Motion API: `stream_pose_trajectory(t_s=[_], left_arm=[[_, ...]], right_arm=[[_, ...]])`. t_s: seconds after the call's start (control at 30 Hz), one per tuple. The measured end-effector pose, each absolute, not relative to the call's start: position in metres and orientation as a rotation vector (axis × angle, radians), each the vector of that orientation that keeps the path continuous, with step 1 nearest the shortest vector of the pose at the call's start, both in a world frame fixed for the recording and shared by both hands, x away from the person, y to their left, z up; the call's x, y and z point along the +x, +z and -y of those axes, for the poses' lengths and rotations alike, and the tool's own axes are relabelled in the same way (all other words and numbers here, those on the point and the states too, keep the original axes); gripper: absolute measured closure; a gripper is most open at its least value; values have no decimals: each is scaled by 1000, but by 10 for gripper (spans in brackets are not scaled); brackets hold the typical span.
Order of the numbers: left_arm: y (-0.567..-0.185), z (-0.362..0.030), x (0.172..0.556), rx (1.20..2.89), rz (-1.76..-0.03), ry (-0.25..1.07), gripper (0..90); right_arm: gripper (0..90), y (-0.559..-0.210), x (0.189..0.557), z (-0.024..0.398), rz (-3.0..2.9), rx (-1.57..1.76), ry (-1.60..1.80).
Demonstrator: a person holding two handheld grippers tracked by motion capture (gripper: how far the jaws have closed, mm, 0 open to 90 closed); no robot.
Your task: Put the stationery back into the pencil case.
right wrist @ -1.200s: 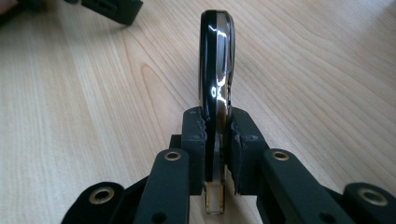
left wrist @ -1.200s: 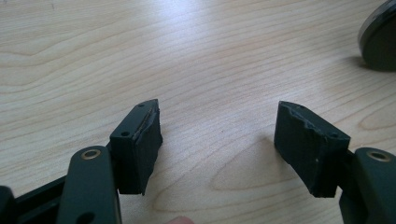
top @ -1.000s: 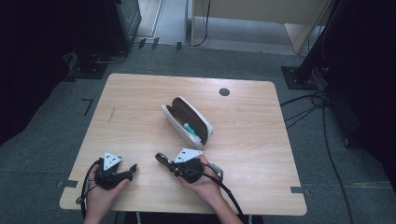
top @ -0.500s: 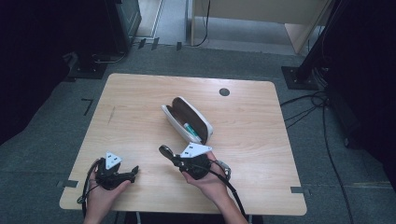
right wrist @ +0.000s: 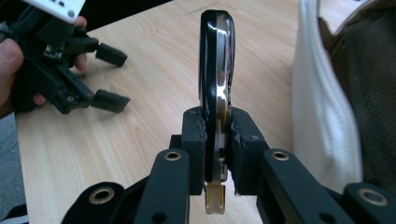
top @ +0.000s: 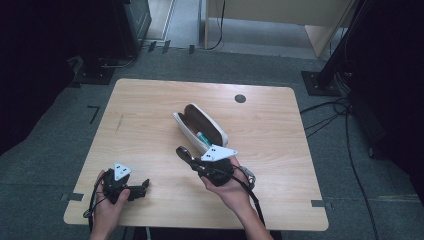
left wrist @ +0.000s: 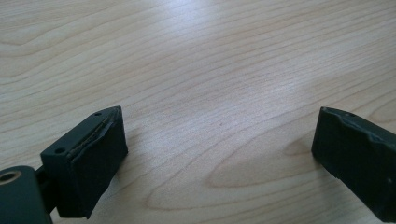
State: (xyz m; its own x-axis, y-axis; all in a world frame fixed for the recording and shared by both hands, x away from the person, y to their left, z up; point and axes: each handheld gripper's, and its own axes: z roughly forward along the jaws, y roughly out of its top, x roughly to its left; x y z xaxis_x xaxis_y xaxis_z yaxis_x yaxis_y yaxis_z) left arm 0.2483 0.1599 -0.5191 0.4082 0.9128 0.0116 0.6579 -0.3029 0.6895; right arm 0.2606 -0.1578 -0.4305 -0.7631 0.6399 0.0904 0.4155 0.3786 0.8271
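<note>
Right gripper view: fingers clamped on a slim black object (left gripper fingers wide apart, just opening, nothing between).

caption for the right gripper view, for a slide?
Right gripper clamps a dark, glossy flat object on edge above the wooden table, beside an open white case.

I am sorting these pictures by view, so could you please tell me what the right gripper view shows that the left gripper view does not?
Right gripper view alone: the right tool clamped on a thin, glossy black object with an amber tip, the white open case with dark lining beside it, and the left tool in a hand farther off. What the object is I cannot tell.

Left gripper view alone: the left tool's two black pads standing wide apart, having just opened, nothing between them.

Both: the light wooden table.
</note>
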Motion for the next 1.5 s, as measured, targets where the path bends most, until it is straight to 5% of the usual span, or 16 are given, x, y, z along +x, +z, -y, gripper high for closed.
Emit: stream_pose_trajectory(t_s=[0.83, 1.5], left_arm=[[-519, -159, 249, 2071, -1326, 541, 11], [-519, -159, 249, 2071, -1325, 541, 11]], right_arm=[[784, -393, 287, 190, -2254, 1027, 1327], [783, -407, 332, 184, -2250, 1155, 1231]])
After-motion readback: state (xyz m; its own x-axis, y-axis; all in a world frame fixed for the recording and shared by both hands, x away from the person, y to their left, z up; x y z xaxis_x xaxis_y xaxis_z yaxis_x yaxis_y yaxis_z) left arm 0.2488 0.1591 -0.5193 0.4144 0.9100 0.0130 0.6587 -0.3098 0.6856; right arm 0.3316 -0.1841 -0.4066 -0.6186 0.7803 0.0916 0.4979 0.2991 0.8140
